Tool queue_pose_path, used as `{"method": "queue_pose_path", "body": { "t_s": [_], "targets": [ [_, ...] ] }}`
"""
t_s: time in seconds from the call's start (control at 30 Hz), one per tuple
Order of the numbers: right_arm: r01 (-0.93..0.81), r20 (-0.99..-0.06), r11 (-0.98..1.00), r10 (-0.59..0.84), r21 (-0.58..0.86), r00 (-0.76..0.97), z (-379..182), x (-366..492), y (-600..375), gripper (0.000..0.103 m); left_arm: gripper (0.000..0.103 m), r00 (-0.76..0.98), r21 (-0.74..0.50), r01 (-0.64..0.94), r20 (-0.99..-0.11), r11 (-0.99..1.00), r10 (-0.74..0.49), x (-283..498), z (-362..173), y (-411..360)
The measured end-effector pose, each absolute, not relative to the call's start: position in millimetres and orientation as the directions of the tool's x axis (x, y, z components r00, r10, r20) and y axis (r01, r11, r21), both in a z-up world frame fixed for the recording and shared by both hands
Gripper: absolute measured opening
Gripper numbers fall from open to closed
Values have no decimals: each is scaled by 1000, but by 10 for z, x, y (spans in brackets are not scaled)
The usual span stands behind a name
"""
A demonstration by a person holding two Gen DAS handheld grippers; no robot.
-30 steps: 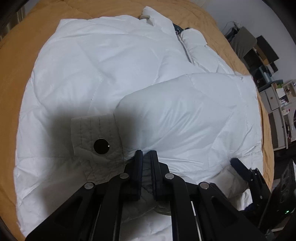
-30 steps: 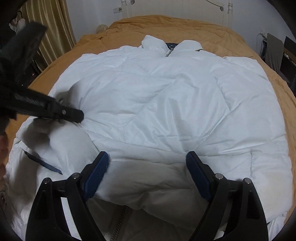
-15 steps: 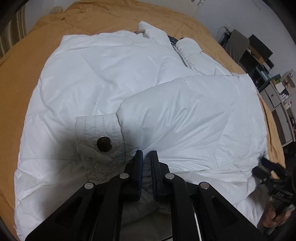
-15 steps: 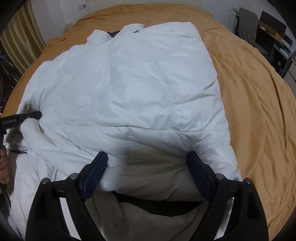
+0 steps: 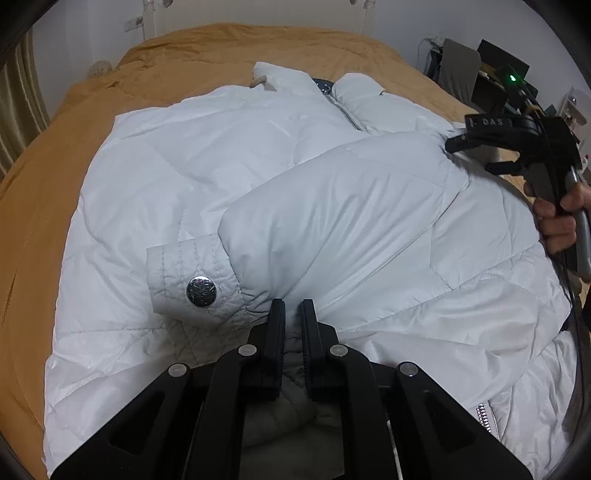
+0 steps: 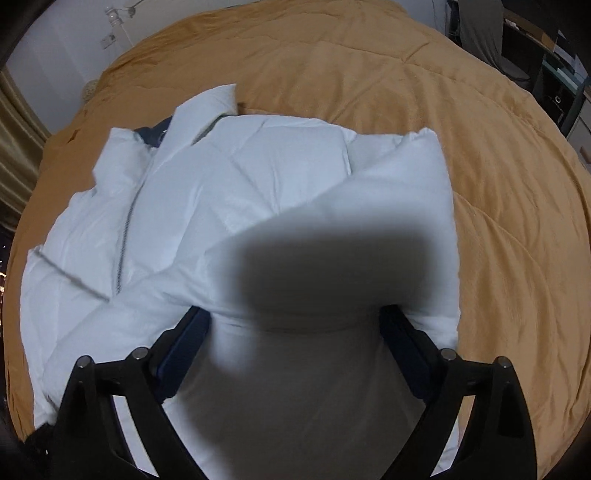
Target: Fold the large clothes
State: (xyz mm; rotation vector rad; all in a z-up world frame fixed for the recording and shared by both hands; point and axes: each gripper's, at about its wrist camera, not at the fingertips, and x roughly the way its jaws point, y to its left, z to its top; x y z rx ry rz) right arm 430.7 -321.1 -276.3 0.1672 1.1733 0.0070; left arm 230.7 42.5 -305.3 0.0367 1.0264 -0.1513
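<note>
A white puffer jacket [image 5: 207, 177] lies front up on the bed, collar at the far end, zipper [image 5: 347, 114] closed. One sleeve [image 5: 332, 221] is folded across the chest, and its cuff with a metal snap [image 5: 201, 291] points left. My left gripper [image 5: 293, 308] is shut on the sleeve fabric just beside the cuff. My right gripper [image 6: 295, 314] hangs over the jacket's right edge [image 6: 439, 206] with its jaws opening wide; puffy fabric bulges between them, not pinched. From the left wrist view the right gripper [image 5: 468, 157] shows at the jacket's shoulder, held by a hand [image 5: 557, 221].
An orange-brown bedspread [image 6: 406, 74] covers the bed around the jacket, with a wide bare stretch to the right. A curtain [image 5: 18, 122] hangs at the left. Dark desk gear and shelves [image 5: 491, 62] stand beyond the bed's right side. A white wall [image 5: 258, 14] rises behind.
My right gripper has swept from the jacket's middle hem to its right edge and its jaws have spread a little. The left gripper keeps its grip by the cuff and has turned slightly.
</note>
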Motion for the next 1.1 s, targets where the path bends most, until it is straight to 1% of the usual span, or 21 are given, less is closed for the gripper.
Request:
{"method": "queue_pose_path", "body": {
  "t_s": [0.1, 0.13, 0.17, 0.2, 0.23, 0.3, 0.37, 0.43, 0.47, 0.5, 0.6, 0.67, 0.73, 0.77, 0.83, 0.87, 0.93, 1.0, 1.03, 1.1],
  "targets": [
    [113, -921, 990, 37, 87, 387, -2713, 4458, -3189, 96, 8, 510, -31, 142, -854, 989, -100, 2339, -3062, 383],
    [122, -917, 990, 22, 77, 397, -2654, 4437, -3178, 94, 8, 508, -35, 141, -855, 989, -103, 2343, -3066, 389],
    [124, -909, 990, 16, 74, 417, -2574, 4380, -3181, 87, 8, 507, -44, 139, -855, 989, -109, 2344, -3066, 401],
    [106, -898, 992, 15, 69, 439, -2478, 4273, -3156, 85, 8, 506, -53, 137, -855, 989, -116, 2342, -3065, 413],
    [75, -890, 995, 21, 62, 456, -2382, 4118, -3112, 85, 8, 505, -58, 136, -855, 989, -119, 2345, -3067, 418],
    [-12, -866, 996, 81, 86, 493, -2221, 3701, -3067, 86, 8, 505, -57, 136, -855, 989, -118, 2356, -3072, 414],
    [-102, -866, 991, 122, 82, 485, -2203, 3277, -2993, 86, 8, 508, -47, 137, -854, 989, -111, 2349, -3072, 402],
    [-166, -898, 986, 88, 16, 432, -2400, 2939, -2959, 88, 8, 510, -39, 139, -854, 990, -105, 2354, -3073, 388],
    [-183, -918, 983, 47, -28, 393, -2581, 2843, -2967, 93, 8, 509, -38, 140, -854, 989, -105, 2363, -3074, 382],
    [-187, -924, 981, 28, -47, 382, -2727, 2768, -3013, 99, 8, 505, -38, 140, -856, 989, -105, 2366, -3067, 375],
    [-162, -908, 987, 62, -7, 415, -2874, 2704, -3139, 102, 9, 489, -25, 94, -869, 995, -68, 2352, -2910, 363],
    [-136, -906, 991, 46, -14, 422, -2880, 2729, -3111, 103, 9, 536, -22, 72, -842, 997, -57, 2260, -2719, 337],
    [-127, -902, 992, 38, -19, 430, -2898, 2735, -3087, 103, 9, 575, -24, 121, -813, 992, -90, 2138, -2600, 248],
    [-129, -899, 991, 41, -18, 435, -2902, 2730, -3087, 103, 10, 565, -7, 154, -819, 988, -94, 2111, -2629, 196],
    [-133, -896, 991, 46, -15, 442, -2906, 2711, -3092, 103, 12, 513, 69, 202, -857, 977, -45, 2067, -2860, 121],
    [-134, -895, 991, 48, -13, 443, -2912, 2726, -3088, 103, 12, 497, 72, 218, -866, 973, -47, 2031, -2976, 153],
    [-136, -895, 991, 54, -8, 444, -2918, 2712, -3081, 103, 12, 500, 5, 214, -859, 977, -105, 1977, -2983, 306],
    [-137, -890, 991, 50, -14, 452, -2909, 2654, -3082, 103, 12, 480, -46, 188, -867, 981, -133, 1995, -2922, 441],
    [-137, -889, 990, 47, -17, 456, -2909, 2651, -3085, 103, 12, 476, -58, 175, -869, 983, -136, 1997, -2886, 497],
    [-137, -888, 990, 48, -17, 457, -2904, 2652, -3096, 103, 12, 488, -42, 138, -867, 990, -105, 1970, -2811, 582]
  ]
}}
